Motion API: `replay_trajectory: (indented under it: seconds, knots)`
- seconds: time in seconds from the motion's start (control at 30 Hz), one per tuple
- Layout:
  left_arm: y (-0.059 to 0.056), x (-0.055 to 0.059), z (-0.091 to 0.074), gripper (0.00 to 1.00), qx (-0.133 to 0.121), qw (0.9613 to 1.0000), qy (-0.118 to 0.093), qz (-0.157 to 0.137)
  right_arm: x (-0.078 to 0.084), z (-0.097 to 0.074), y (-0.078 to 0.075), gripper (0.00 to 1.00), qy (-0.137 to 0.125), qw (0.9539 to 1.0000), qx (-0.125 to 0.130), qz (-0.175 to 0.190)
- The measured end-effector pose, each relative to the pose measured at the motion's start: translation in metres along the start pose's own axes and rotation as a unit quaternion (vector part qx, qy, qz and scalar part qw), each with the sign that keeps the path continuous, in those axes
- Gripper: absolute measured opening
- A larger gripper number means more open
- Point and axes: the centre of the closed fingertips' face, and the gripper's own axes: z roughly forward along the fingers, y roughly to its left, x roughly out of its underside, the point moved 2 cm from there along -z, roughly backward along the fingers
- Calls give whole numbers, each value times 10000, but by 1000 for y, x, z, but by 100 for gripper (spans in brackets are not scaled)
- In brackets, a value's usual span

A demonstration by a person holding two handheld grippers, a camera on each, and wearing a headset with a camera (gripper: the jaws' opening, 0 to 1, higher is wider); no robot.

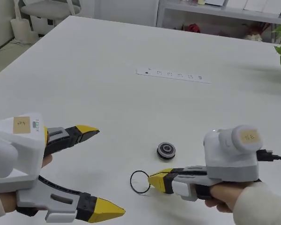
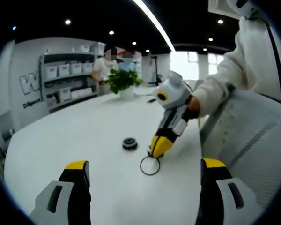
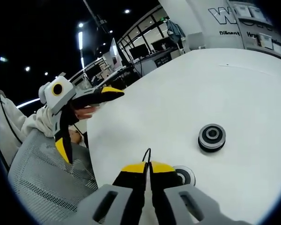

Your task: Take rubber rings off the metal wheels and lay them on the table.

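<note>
The right tongs [image 3: 149,165] hide most of the rubber ring [image 3: 147,153] and half of 1 round disc [image 3: 187,174] beside them.

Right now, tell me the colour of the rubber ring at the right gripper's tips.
Black. The rubber ring shows clearest in the head view.

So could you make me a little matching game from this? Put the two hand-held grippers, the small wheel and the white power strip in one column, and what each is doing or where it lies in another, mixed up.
Things
1. left hand-held gripper
2. right hand-held gripper
3. metal wheel
4. power strip

States or places
A. lies far back on the table
B. jaws shut on a black rubber ring
C. jaws wide apart, holding nothing
D. sits on the table just beyond the ring, with no gripper touching it

Pairs: 1-C, 2-B, 3-D, 4-A
</note>
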Motion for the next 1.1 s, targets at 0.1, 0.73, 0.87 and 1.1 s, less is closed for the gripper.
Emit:
replay_trajectory:
  seconds: [0.1,0.73,0.87,1.1]
  knots:
    - [0,1,0,99,12,10000,25,10,1,0,-1,0,18,10000,30,-66]
    - [0,1,-1,98,7,10000,57,17,0,-1,-1,12,43,9996,60,-260]
    - [0,2,-1,98,4,10000,64,17,-1,-3,-3,14,33,9997,74,-219]
    - [0,2,-1,98,1,10000,77,14,-5,-6,-5,14,-36,9997,104,-236]
